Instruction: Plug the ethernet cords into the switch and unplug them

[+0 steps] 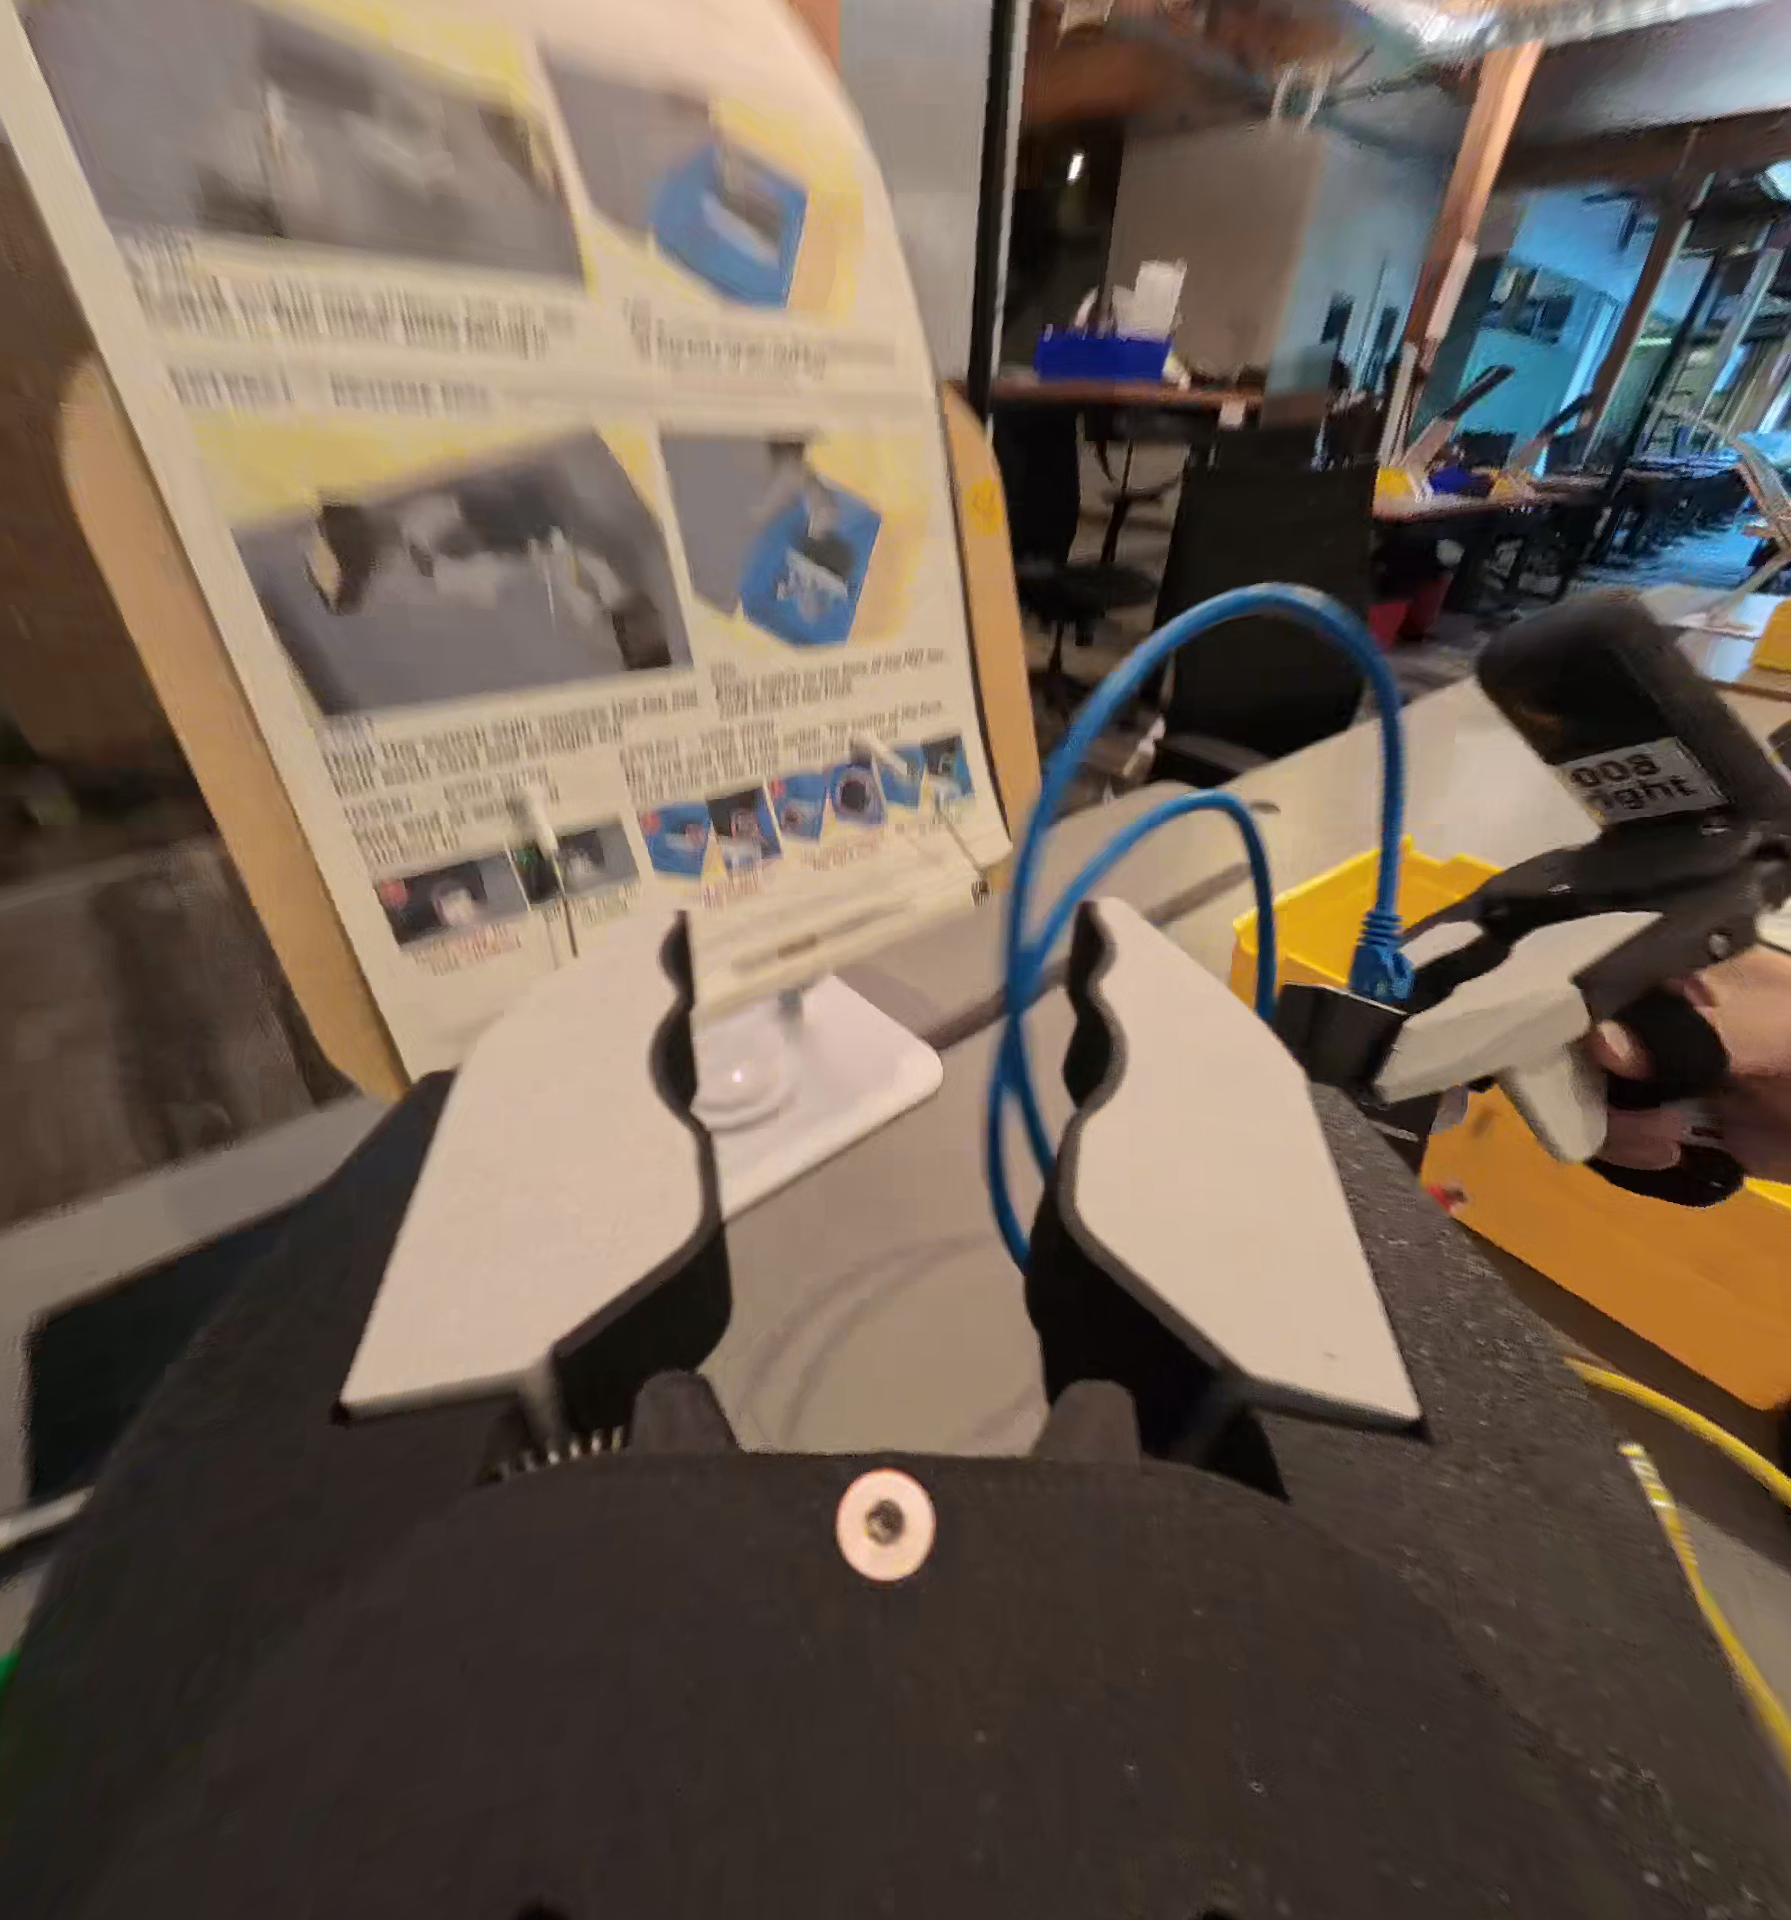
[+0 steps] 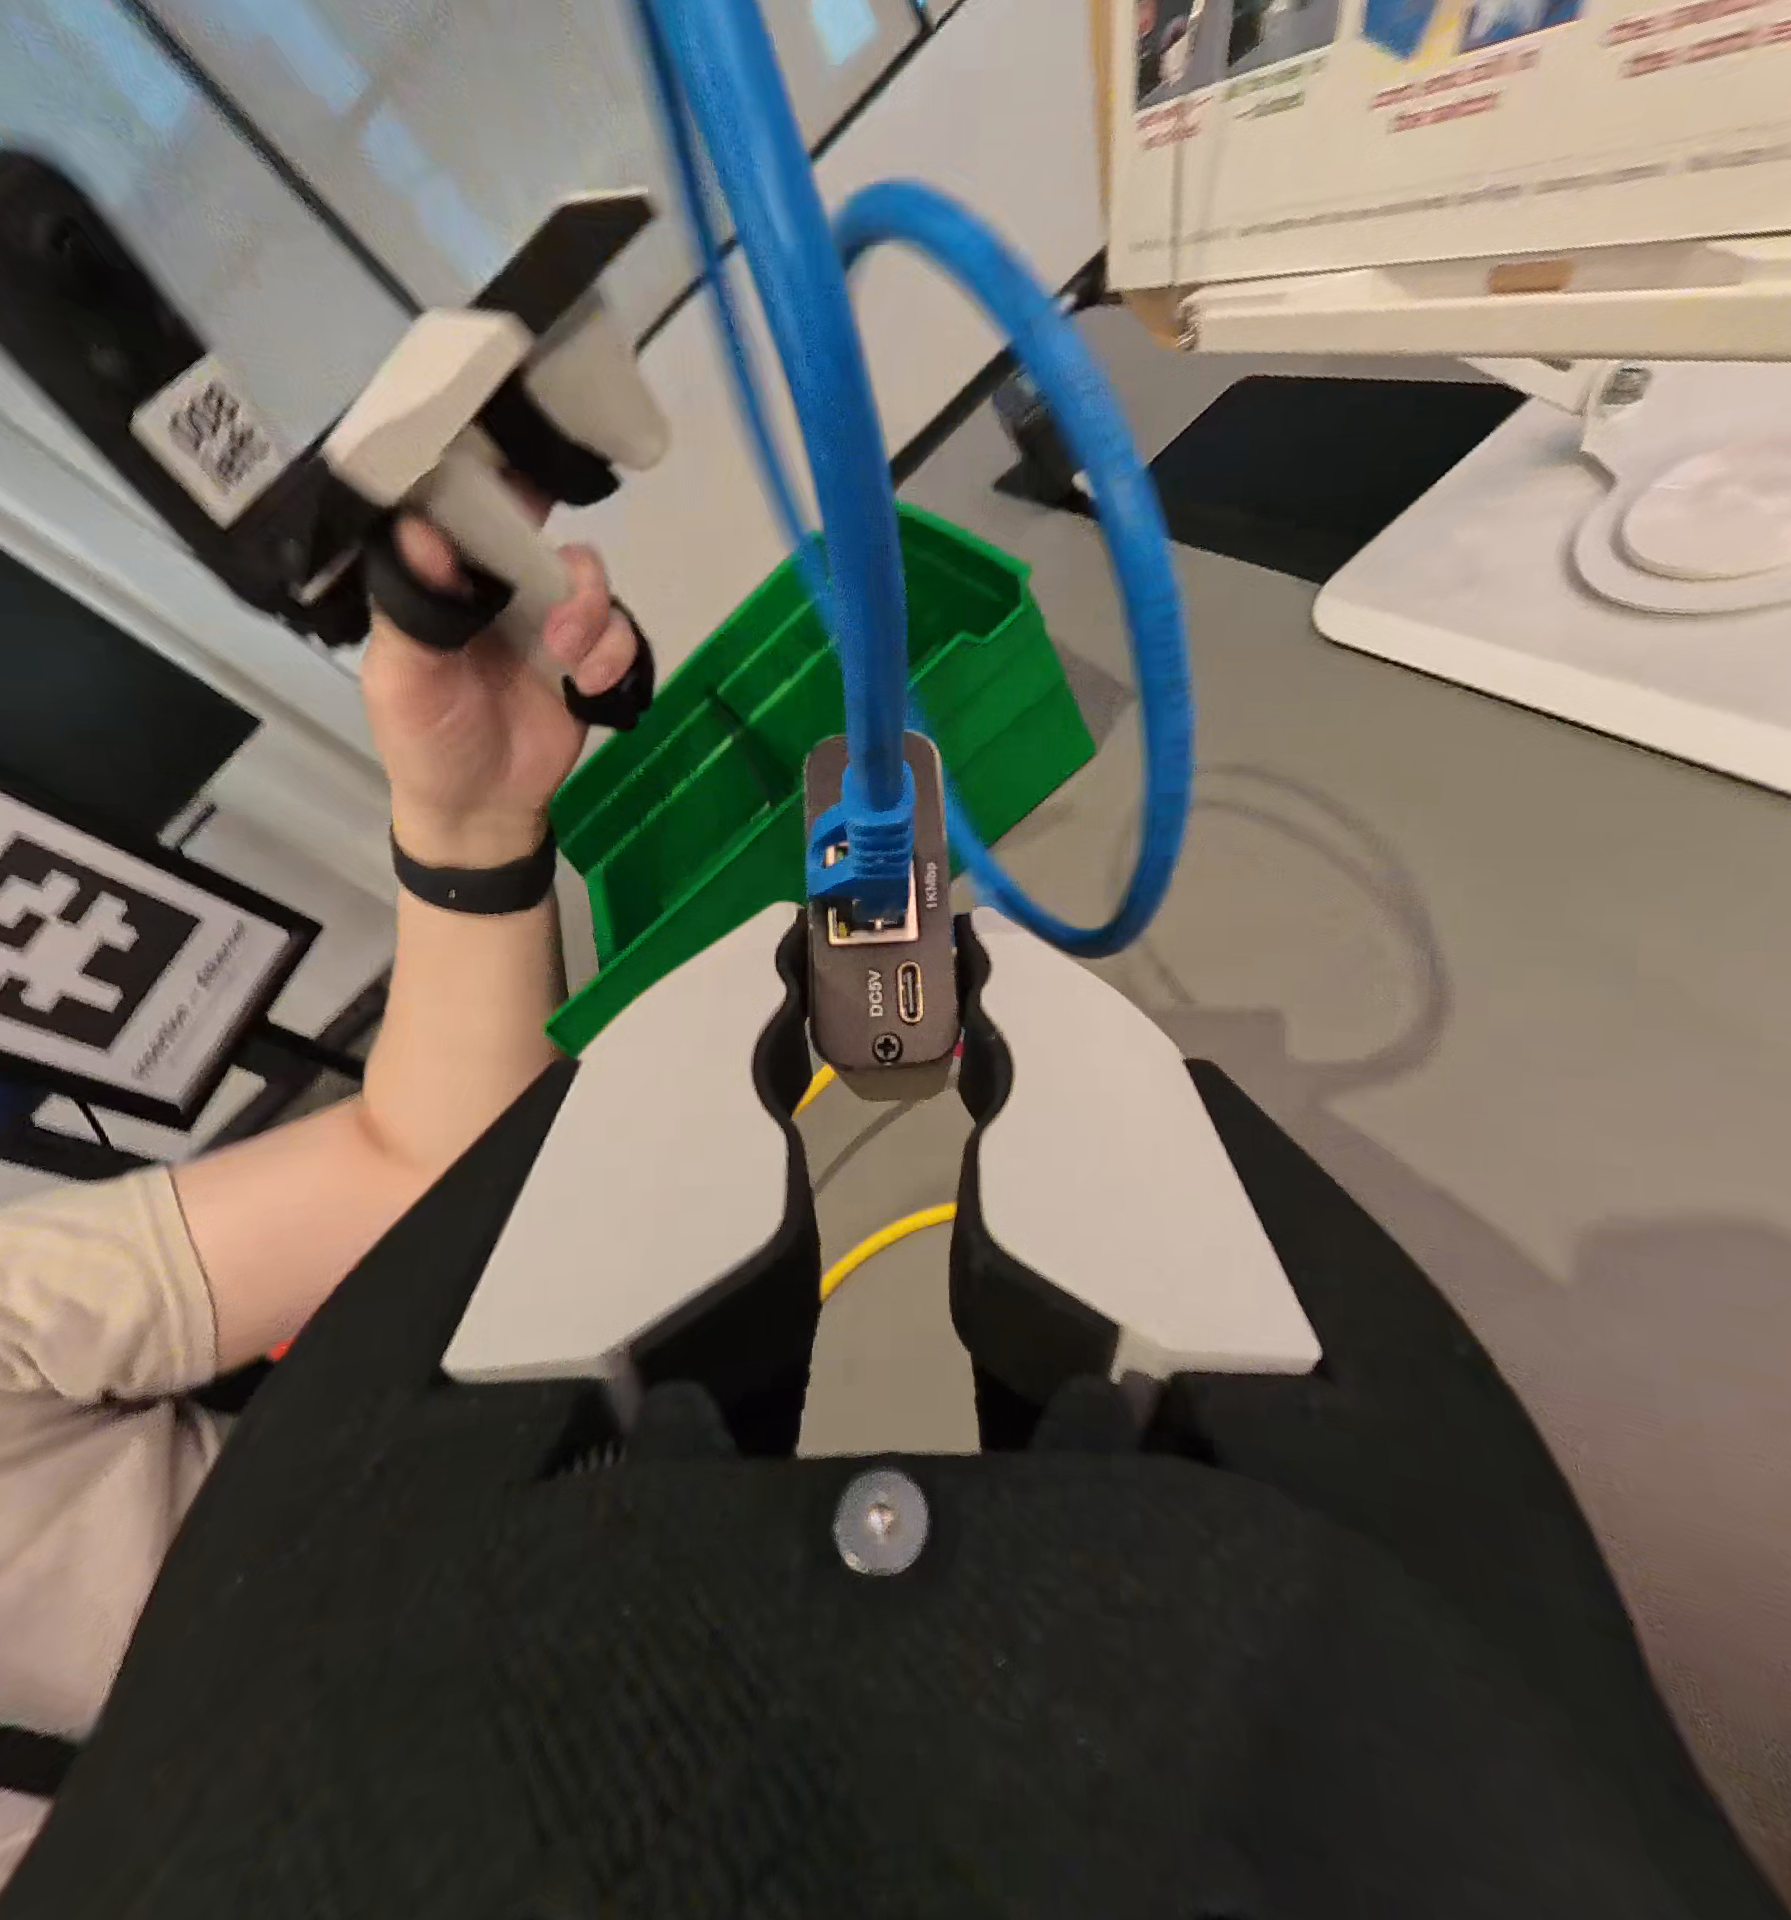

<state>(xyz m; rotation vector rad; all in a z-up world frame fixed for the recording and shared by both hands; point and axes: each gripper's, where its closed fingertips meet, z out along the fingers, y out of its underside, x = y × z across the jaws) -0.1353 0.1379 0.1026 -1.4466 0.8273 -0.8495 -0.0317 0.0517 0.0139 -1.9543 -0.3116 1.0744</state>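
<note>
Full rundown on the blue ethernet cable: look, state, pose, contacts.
The blue ethernet cable is round-jacketed and glossy like plastic, with a ribbed blue boot at its plug. That plug sits in a port of the dark grey switch, which the right gripper clamps by its sides. The cable rises from the port and curls into loops in the air. The open left gripper holds none of it.

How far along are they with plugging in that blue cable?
Done: the blue cord has one plug seated in the switch.
In hand: the right gripper clamps the switch; the left gripper is open, holding nothing.
Left: whether the cord's other end is plugged cannot be seen; unplugging remains.
</note>
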